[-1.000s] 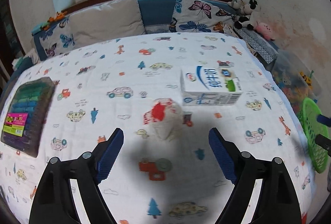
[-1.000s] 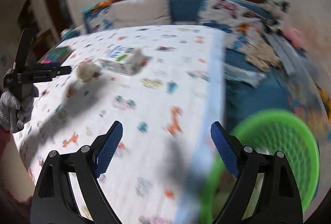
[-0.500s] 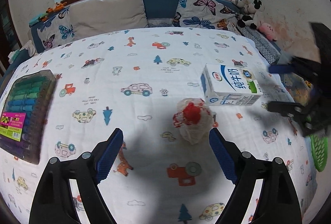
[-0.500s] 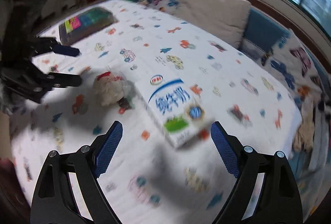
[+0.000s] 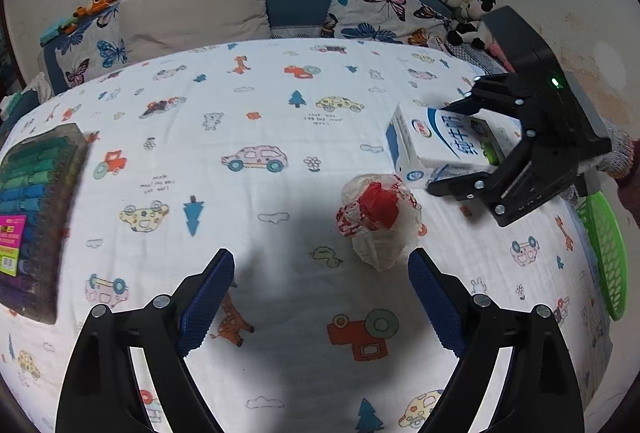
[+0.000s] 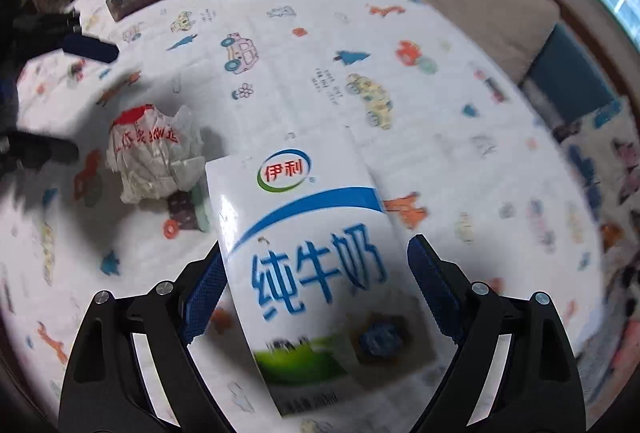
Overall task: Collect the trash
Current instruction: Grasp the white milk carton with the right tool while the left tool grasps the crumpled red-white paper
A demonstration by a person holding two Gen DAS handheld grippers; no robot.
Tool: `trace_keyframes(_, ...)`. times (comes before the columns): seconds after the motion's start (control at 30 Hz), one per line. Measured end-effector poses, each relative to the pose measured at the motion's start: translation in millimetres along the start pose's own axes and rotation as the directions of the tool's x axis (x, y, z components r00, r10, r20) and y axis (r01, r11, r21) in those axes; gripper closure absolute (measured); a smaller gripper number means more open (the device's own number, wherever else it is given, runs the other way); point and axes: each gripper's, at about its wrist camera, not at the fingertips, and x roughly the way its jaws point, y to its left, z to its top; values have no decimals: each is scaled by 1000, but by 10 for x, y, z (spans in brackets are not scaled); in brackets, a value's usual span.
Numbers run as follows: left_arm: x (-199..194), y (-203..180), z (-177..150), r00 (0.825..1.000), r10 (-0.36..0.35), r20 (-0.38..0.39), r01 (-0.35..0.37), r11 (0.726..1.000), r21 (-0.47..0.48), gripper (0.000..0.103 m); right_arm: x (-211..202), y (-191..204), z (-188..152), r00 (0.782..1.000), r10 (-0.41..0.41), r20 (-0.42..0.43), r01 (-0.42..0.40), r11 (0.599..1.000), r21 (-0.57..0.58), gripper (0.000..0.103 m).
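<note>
Milk carton point(image 6: 316, 265) lies between the spread right claw point(image 6: 316, 297); left claw point(image 5: 320, 305) spread, just short of crumpled wrapper point(image 5: 378, 219)

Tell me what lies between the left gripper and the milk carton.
In the left wrist view, the crumpled wrapper lies between the left gripper and the milk carton.

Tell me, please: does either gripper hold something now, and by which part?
Nothing is held. The right gripper is open around the white-and-blue milk carton, lying on the bed. The left gripper is open near the crumpled white-and-red wrapper.
</note>
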Motion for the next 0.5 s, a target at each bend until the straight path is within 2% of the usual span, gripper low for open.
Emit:
trace_keyframes(0.1, 49, -43, 5, 1000, -5, -10, 5, 1000, 8, 17, -6, -14, -26, 1000, 18, 23, -19, 999, 41, 23)
trace_keyframes(0.2, 67, -118, 44, 1000, -11, 2, 11, 1000, 29, 17, -99, -3, -124, 999, -27, 38, 23, 993, 112, 29)
trace_keyframes(0.37, 139, -224, 149, 999, -38, 18, 37, 998, 46, 17, -287, 30, -343, 996, -68, 51, 55, 973, 225, 32)
trace_keyframes(0.5, 254, -335, 227, 1000, -18, 19, 17, 996, 82, 18, -477, 113, -548, 992, -105, 65, 80, 947, 312, 33)
